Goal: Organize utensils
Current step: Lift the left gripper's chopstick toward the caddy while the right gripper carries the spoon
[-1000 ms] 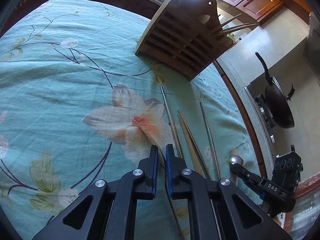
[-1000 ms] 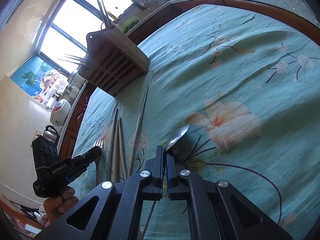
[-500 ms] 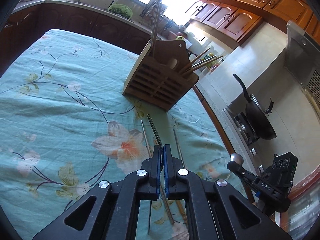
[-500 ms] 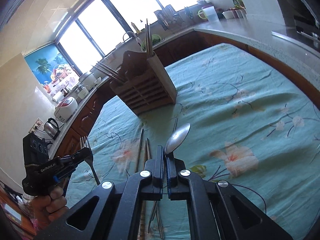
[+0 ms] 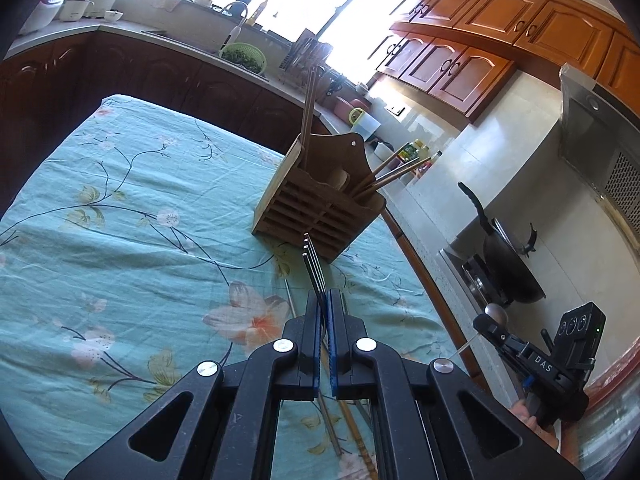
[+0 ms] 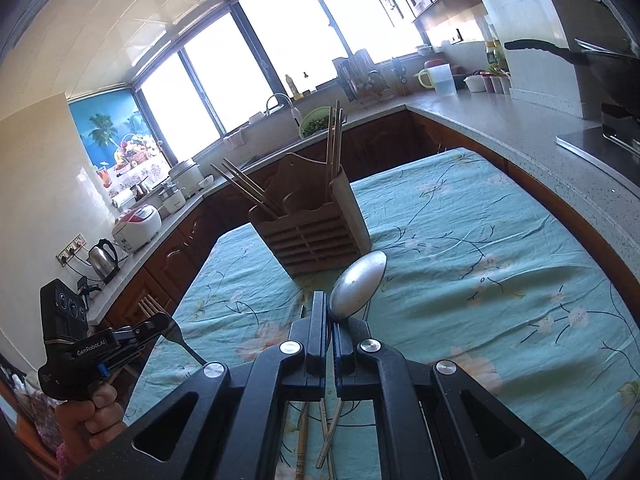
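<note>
"DAS" and "GenRobot.AI" mark the grippers.
Left gripper (image 5: pixel 324 300) clamps a fork (image 5: pixel 311 264); right gripper (image 6: pixel 330 308) clamps a spoon (image 6: pixel 358 284), holder (image 6: pixel 316 236) at twelve.

A metal fork (image 5: pixel 313 266) is clamped between the closed fingers of the left hand-held gripper (image 5: pixel 323 300), tines pointing forward, raised off the cloth. A metal spoon (image 6: pixel 358 284) is pinched by the right hand-held gripper (image 6: pixel 330 312), its bowl tilted up and forward. Ahead of both stands a slatted wooden utensil holder (image 5: pixel 320 208), upright, with chopsticks (image 5: pixel 394 174) leaning out of one end compartment and another pair upright at the other. Below the left hand-held gripper, loose chopsticks (image 5: pixel 356 432) lie flat on the bench.
</note>
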Available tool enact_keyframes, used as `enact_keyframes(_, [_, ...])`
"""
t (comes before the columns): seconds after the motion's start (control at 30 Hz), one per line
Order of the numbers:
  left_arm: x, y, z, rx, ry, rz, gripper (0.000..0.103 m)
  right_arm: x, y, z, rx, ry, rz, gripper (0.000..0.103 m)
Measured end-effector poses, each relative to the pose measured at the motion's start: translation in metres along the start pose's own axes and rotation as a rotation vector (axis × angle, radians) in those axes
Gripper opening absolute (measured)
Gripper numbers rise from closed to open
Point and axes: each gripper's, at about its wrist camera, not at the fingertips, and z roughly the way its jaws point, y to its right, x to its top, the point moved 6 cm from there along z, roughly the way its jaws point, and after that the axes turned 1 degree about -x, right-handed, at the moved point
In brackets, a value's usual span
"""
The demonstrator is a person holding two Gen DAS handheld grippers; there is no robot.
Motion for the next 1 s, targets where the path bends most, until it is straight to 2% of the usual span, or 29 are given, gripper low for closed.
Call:
enact_keyframes(0.5, [0.023, 0.004, 0.003, -0.008, 0.035, 0.009, 0.001, 0.014, 0.001, 0.016, 0.005, 0.007, -0.015, 0.002])
enact_keyframes(0.73, [0.053, 0.012, 0.011, -0.028, 0.085, 0.020, 0.001, 0.043, -0.003, 0.022, 0.007, 0.057, -0.029, 0.002])
enact_keyframes(1.0, [0.103, 0.029, 0.023, -0.077, 0.166, 0.063, 0.001, 0.092, -0.013, 0.032, 0.005, 0.145, -0.070, 0.002])
